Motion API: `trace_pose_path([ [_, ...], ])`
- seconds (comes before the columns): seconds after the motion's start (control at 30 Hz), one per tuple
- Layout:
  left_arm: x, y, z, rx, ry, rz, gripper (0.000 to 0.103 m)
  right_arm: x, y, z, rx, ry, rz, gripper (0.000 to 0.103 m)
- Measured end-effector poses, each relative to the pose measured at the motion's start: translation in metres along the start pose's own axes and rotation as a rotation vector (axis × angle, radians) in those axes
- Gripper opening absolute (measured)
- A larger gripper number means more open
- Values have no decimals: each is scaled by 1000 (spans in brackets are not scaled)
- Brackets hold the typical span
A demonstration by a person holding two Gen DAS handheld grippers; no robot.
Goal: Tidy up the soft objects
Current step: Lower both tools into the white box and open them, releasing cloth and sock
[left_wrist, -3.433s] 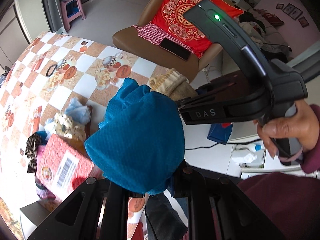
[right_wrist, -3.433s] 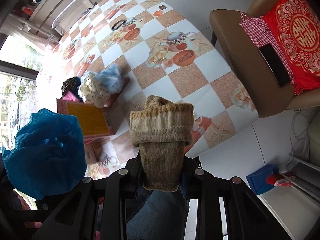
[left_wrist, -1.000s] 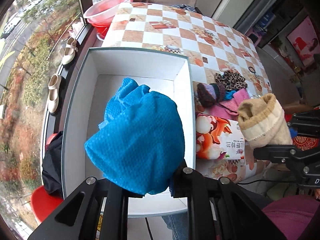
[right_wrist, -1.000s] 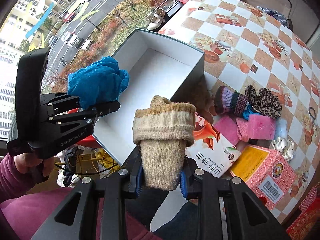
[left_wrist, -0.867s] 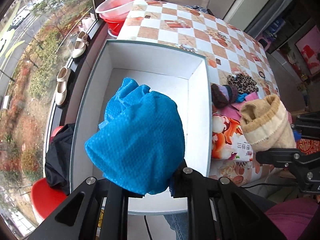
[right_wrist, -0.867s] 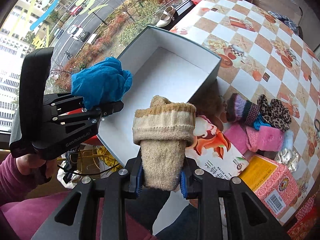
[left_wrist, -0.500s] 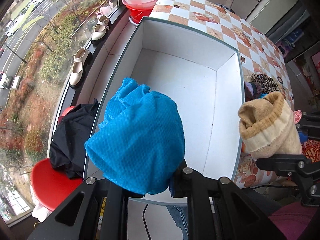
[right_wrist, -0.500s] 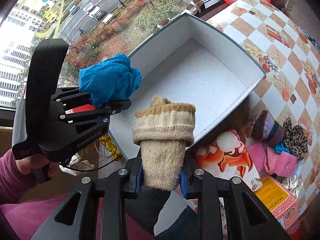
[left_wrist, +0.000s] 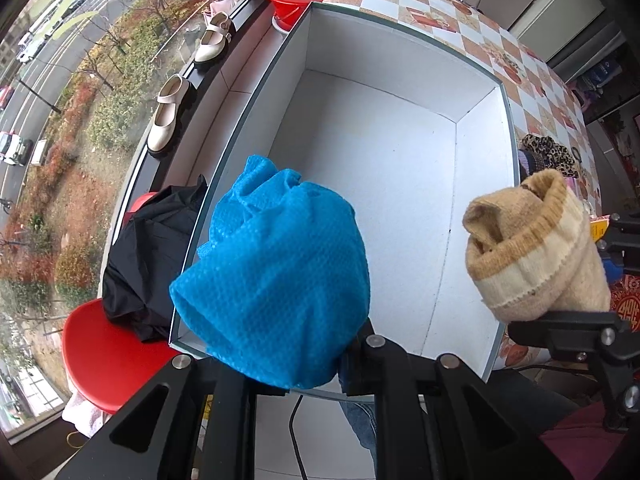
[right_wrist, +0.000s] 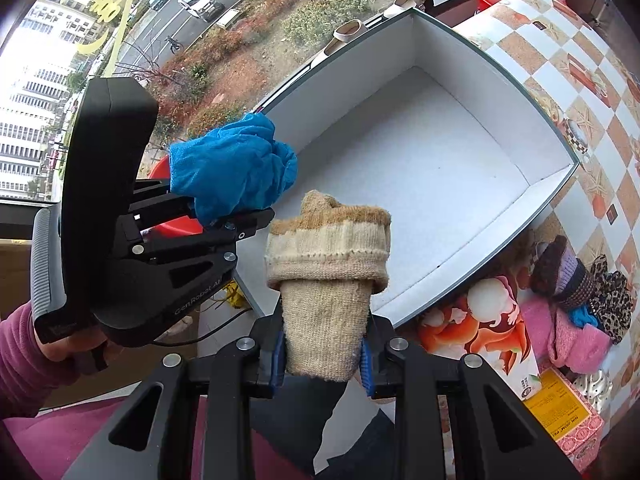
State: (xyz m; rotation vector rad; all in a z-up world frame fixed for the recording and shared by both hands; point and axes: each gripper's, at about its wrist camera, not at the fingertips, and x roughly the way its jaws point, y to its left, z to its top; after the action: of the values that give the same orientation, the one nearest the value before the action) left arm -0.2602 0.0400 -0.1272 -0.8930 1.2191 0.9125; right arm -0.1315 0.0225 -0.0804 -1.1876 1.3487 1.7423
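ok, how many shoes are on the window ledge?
2. One cream strap shoe sits farther along the ledge near the red basins, the other cream strap shoe nearer, both left of the white cardboard box. More could be hidden behind the box.

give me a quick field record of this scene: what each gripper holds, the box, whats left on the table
left gripper: shut on blue cloth
right gripper: shut on beige rolled sock
white box: open, nothing inside
position: both items held above the box's near end
left on table: pink socks, leopard-print item, striped knit item
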Motion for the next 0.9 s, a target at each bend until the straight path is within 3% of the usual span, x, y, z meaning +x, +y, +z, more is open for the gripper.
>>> trace_pose_path([
  [0.9, 14, 3, 0, 23, 31, 4, 18, 5, -1, 6, 11, 23, 1, 30],
])
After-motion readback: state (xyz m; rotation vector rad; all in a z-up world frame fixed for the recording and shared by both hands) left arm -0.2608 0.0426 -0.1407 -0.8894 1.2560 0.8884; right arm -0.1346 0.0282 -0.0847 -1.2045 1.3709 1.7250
